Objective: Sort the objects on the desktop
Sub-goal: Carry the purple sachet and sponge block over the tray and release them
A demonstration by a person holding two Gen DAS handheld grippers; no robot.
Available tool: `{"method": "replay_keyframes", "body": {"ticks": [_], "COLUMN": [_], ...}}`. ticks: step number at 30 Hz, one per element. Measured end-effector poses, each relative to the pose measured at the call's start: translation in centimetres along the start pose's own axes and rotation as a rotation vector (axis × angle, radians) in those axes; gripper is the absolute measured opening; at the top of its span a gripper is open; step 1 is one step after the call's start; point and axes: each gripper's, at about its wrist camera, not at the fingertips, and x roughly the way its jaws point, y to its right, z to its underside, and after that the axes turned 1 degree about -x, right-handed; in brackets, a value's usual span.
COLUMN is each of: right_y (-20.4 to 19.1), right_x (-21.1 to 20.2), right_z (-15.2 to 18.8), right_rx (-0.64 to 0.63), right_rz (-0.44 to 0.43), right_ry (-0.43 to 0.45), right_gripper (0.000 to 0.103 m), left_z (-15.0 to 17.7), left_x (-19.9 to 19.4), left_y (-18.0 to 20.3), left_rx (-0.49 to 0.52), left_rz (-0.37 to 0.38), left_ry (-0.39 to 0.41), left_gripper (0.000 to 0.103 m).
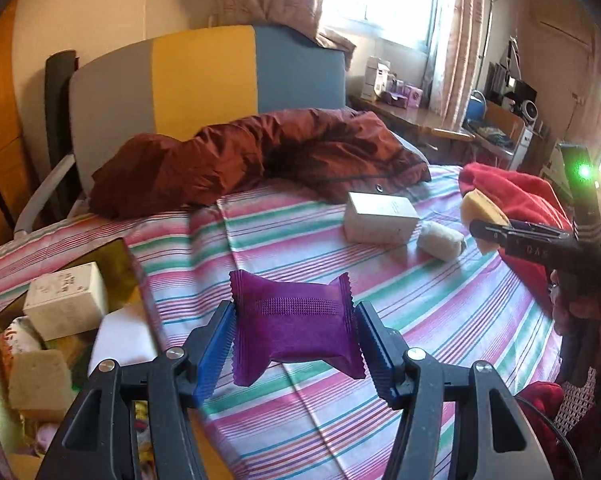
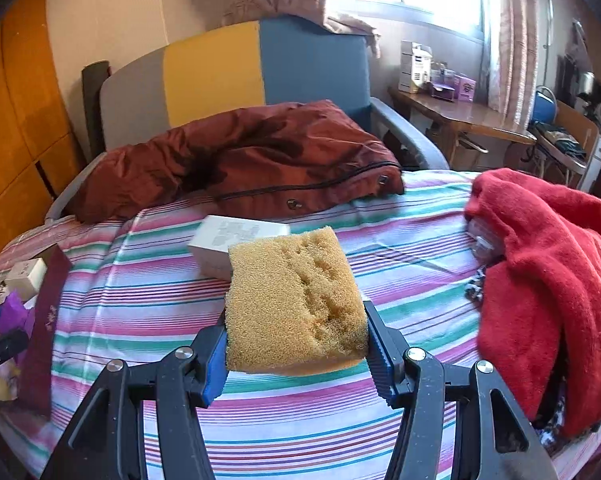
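My left gripper (image 1: 296, 344) is shut on a purple foil packet (image 1: 296, 328), held above the striped bedsheet (image 1: 300, 408). My right gripper (image 2: 296, 354) is shut on a tan sponge (image 2: 296, 300), also lifted off the sheet; in the left wrist view that sponge (image 1: 478, 210) and the right gripper (image 1: 496, 232) show at the right edge. A white box (image 1: 380, 218) and a small white wrapped roll (image 1: 440, 240) lie on the sheet beyond. At the lower left stands an open gold-lined box (image 1: 120, 264) holding a white carton (image 1: 66, 300), a sponge block (image 1: 40, 380) and other items.
A brown-red jacket (image 1: 260, 152) lies across the far side of the bed before a grey, yellow and blue chair back (image 1: 204, 80). A red fleece (image 2: 548, 272) is heaped at the right. The maroon box lid (image 2: 44, 328) stands at the left. A wooden desk (image 2: 460, 116) stands by the window.
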Motion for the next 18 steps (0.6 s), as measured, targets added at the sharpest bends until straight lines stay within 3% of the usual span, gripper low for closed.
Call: {"method": "replay_keyframes", "body": {"ticks": [18], "right_y": [-13.0], "right_x": [-1.4], "right_z": [0.6], "right_rx": [-0.119], "right_rz": [-0.24], "right_ry": [-0.03], "right_gripper": [0.059], "left_z": [1.6], "left_x": [-4.9], "left_y": [-7.0], "left_rx": [-0.111], "left_rz": [-0.1], "left_ry": [0.059], "left_gripper": [0.062]}}
